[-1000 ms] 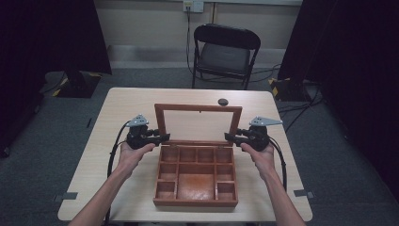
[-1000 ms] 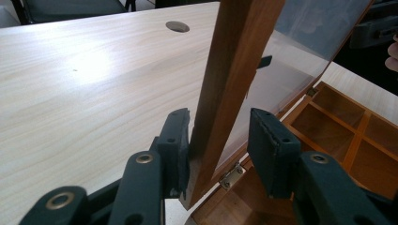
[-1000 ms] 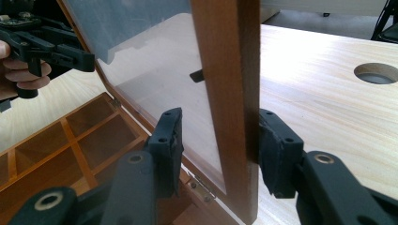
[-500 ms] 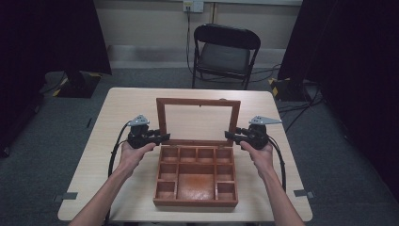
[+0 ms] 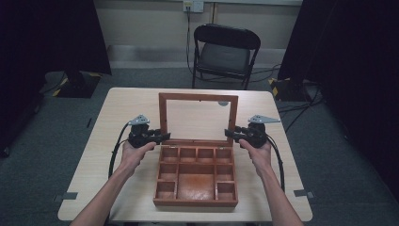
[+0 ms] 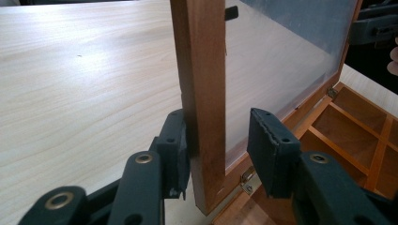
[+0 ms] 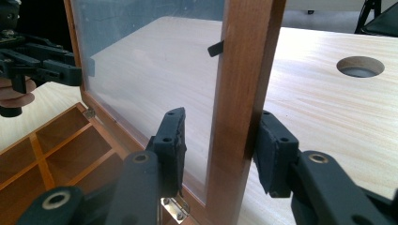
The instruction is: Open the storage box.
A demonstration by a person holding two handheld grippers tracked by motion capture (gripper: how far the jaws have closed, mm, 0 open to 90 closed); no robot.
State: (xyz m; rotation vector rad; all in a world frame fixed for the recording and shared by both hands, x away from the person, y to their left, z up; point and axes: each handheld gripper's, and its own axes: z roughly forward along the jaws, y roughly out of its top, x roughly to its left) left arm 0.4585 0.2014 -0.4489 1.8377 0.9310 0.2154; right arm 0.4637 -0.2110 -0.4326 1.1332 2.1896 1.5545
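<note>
A brown wooden box point(image 5: 195, 202) with several empty compartments stands open at the table's middle. Its glass-paned lid point(image 5: 198, 96) stands about upright on hinges at the back. My left gripper point(image 5: 162, 136) straddles the lid's left side rail point(image 6: 199, 70) low down: in the left gripper view, the left jaw touches the wood and the right jaw stands off it. My right gripper point(image 5: 231, 133) straddles the right side rail point(image 7: 246, 56) the same way, its right jaw against the wood, a gap at the other. Both are open.
The light wood table point(image 5: 117, 117) has bare room on both sides of the box and behind it. A round hole point(image 7: 360, 66) lies in the tabletop behind the lid. A black folding chair point(image 5: 223, 52) stands beyond the far edge.
The lid has swung up from leaning back to about upright, with both grippers staying at its side rails.
</note>
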